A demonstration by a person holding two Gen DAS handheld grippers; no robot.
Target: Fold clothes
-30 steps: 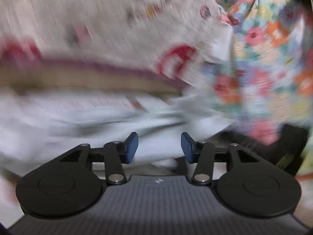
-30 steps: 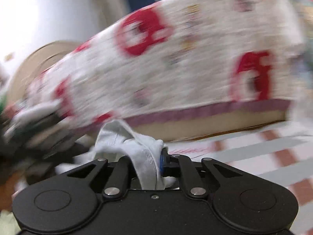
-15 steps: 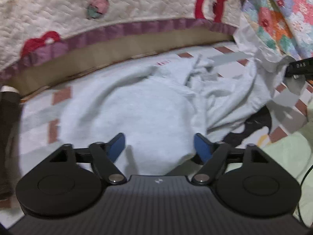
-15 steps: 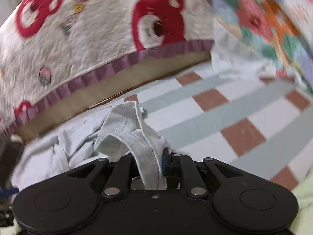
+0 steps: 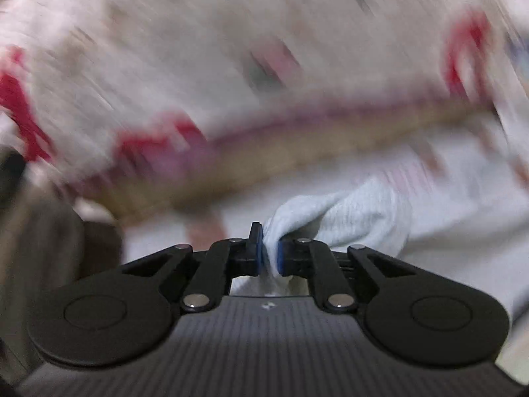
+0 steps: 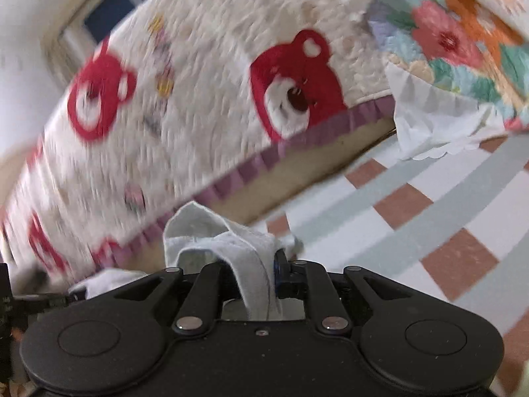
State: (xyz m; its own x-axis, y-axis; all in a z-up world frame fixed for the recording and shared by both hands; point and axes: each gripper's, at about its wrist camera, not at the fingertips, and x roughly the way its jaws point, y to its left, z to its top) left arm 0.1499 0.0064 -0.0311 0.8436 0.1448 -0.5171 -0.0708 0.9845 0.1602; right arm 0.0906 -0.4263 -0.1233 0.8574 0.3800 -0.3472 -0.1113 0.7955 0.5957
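A pale grey garment [image 5: 350, 218] is pinched at one fold by the closed left gripper [image 5: 270, 258] and at a hem band by the closed right gripper [image 6: 264, 274], above the checked sheet [image 6: 413, 231], near its edge beside the bear-print quilt [image 6: 205, 99].

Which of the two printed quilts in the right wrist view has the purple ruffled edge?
The white quilt with red bear faces, at centre and left, has it. The floral quilt at upper right ends in a white scalloped edge instead.
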